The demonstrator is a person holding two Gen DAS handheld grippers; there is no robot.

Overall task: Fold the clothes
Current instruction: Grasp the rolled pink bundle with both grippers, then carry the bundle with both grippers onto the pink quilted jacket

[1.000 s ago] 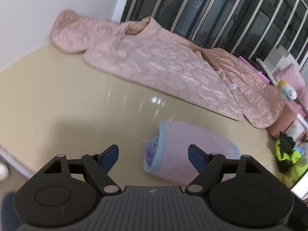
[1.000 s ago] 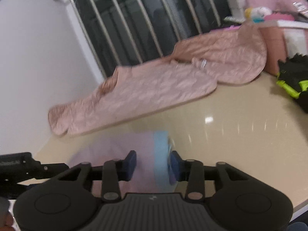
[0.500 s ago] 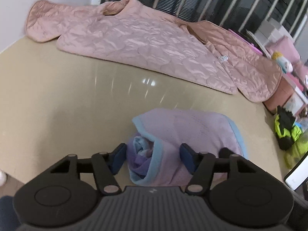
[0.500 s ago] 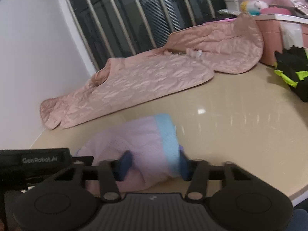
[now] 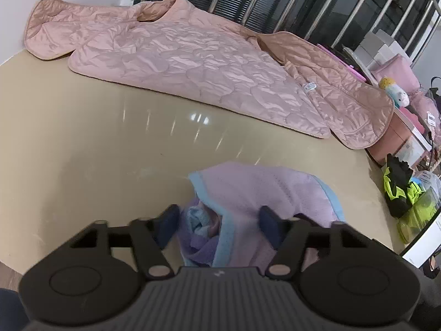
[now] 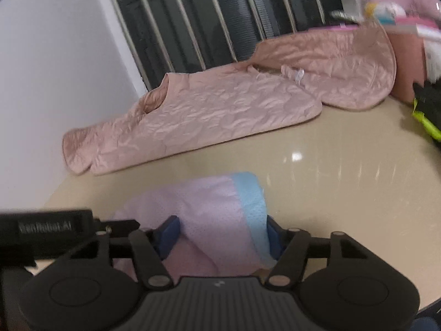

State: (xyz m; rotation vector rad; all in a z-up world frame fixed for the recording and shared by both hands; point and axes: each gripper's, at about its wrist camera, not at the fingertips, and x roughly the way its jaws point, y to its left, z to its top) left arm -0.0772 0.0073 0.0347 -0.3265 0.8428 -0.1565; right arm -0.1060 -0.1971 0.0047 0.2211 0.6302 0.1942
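Two grippers, one bundle: your left gripper point(image 5: 219, 223) straddles the near end of the folded lilac garment point(image 5: 264, 193), jaws parted wide, one blue pad clear of the cloth on the left and the other resting against the fabric on the right. Whether it is truly pinching, I cannot tell. Your right gripper point(image 6: 223, 233) has its jaws spread about the width of the bundle, both pads pressed into the lilac mesh and its light-blue band point(image 6: 252, 193), so it looks clamped on. The garment sits on the beige table point(image 5: 82, 143), near edge, well apart from the pink quilted jacket point(image 5: 193, 63) spread along the far side by the window bars point(image 6: 193, 19).

Only your left view shows the rolled open end, with purple and blue layers tucked inside, plus the neon-yellow and black clothes point(image 5: 399, 193) piled at the right. Only your right view catches the other gripper's black body, lettering blurred, beside the bundle.
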